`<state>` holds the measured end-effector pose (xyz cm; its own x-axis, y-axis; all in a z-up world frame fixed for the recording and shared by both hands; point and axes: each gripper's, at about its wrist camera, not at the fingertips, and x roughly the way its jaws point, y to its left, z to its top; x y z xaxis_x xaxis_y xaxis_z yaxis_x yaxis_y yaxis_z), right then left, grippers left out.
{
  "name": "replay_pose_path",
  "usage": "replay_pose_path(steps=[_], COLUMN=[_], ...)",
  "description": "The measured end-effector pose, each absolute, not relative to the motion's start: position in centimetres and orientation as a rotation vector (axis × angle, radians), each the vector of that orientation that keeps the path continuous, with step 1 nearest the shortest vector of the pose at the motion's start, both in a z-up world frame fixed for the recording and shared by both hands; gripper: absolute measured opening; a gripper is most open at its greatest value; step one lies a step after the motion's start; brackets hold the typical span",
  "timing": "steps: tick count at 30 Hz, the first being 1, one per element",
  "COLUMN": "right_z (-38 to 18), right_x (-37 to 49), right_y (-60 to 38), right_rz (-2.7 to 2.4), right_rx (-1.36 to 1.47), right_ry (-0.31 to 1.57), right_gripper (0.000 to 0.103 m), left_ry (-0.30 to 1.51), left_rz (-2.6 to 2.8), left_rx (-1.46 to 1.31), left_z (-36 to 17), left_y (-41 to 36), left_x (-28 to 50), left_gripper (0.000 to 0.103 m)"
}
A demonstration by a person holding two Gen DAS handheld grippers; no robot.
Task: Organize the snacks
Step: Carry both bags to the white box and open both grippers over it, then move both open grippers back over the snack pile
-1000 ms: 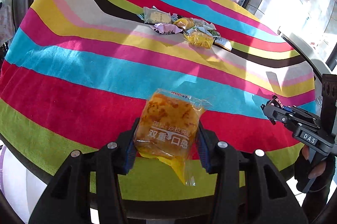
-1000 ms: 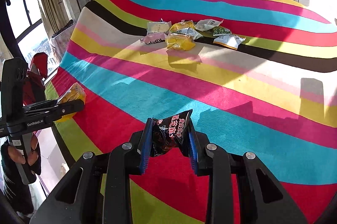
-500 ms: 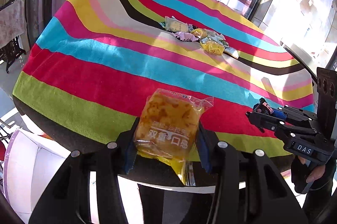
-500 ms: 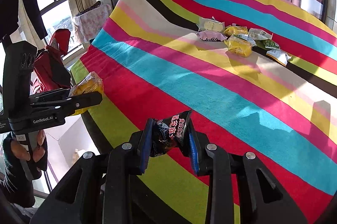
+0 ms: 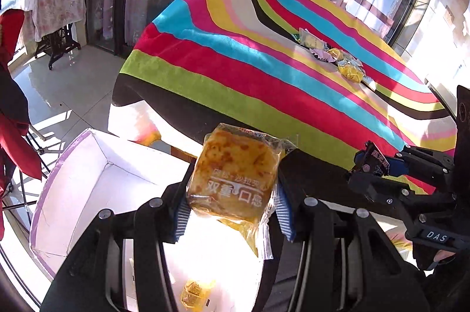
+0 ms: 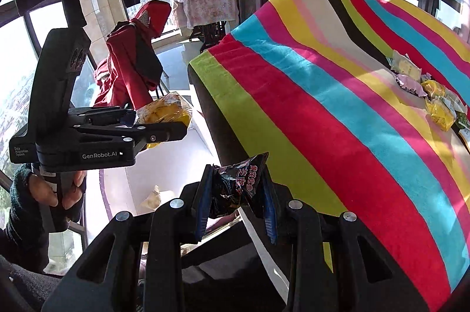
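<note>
Poised for the drop, the left gripper [image 5: 232,212] clamps an orange cake packet [image 5: 233,182] directly above the white bin [image 5: 97,165] below it, while the right gripper [image 6: 236,206], alongside, pinches a dark snack packet [image 6: 238,185]; next, seemingly, release.

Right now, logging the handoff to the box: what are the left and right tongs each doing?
Left tongs: shut on the orange-yellow clear-wrapped pastry packet.
Right tongs: shut on the crinkled black foil snack packet.
</note>
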<state>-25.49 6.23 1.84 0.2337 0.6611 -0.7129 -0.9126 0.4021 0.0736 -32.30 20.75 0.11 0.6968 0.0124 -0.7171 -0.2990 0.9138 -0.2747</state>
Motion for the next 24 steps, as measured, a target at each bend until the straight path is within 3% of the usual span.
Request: replay_pose_path(steps=[7,8,9,11,12,20,24], right_z=[0.1,0.0,0.0,0.2,0.4,2.1,2.6], right_x=[-29.9,-30.3,-30.6,-30.8,-30.6,-27.4,-25.4], right_y=[10.8,11.2,11.5,11.6,11.3,6.9,4.3], right_rz=[1.314,1.34,1.351,1.361,1.366,1.245,1.154], right_rx=[-0.502,-0.506,-0.509,-0.483,-0.463,-0.353,-0.364], right_ry=[0.766,0.765,0.76,0.753,0.759,0.731,0.704], right_gripper=[0.036,0.04,0.051,0.054,0.054,0.054,0.061], left_ry=[0.899,0.917,0.927,0.917,0.905,0.827,0.832], left_rz=[0.351,0.384,0.426,0.519,0.542,0.517,0.371], left_rx=[-0.346,-0.34,-0.339,-0.35,-0.365,-0.422,-0.396], left_z=[-2.0,-2.4,-2.6,-2.4,-2.2,-0.2,0.7], left_y=[23.4,23.8,24.3,25.4,25.9,26.0,22.9], left_x=[-34.9,-35.2,-35.4,-36.1,-36.4,-35.2,-31.6], left_gripper=[0.051,0.058,0.076,0.092,0.094,0.099,0.101])
